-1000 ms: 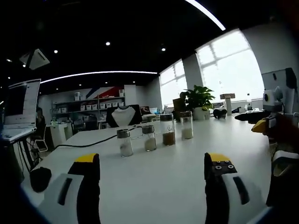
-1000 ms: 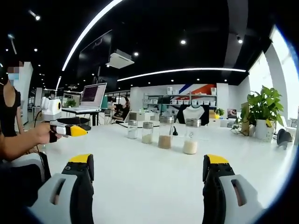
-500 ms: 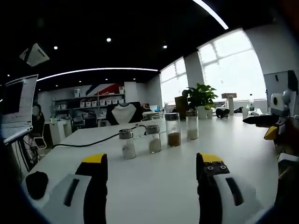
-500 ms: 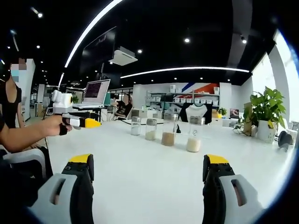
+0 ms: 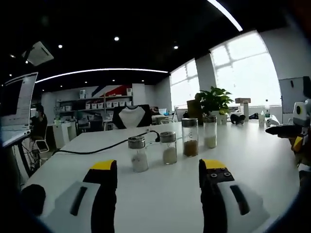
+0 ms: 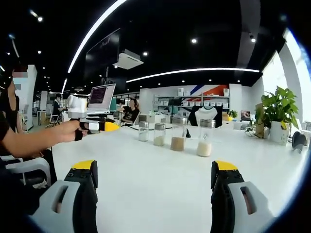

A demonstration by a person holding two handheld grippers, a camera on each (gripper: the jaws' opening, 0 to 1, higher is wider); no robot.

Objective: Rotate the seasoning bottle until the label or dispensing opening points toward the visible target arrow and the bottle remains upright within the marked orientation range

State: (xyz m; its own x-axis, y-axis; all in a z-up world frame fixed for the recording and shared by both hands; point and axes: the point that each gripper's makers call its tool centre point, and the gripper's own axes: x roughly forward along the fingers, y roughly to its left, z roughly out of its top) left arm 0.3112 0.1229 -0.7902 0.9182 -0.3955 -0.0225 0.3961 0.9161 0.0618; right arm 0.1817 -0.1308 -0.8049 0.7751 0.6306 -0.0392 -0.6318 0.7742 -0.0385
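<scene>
4 cylindrical clear-glass seasoning bottles (image 5: 169, 148) with ribbed metal caps stand upright in a row mid-tabletop on the smooth white table (image 5: 252, 160), holding white, pale, brown and cream granules. The left gripper (image 5: 158, 167) hovers just short of them, its grey, yellow-tipped jaws wide and empty. The right gripper (image 6: 153, 170) hangs farther back, jaws likewise spread wide and empty. A black cable (image 5: 97, 150) crosses the tabletop behind the row.

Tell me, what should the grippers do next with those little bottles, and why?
Probably move the left gripper forward toward the nearest seasoning bottle. Its jaws are open and hold nothing, and all four bottles stand upright on the white table, farther along the table than the jaws.
</scene>
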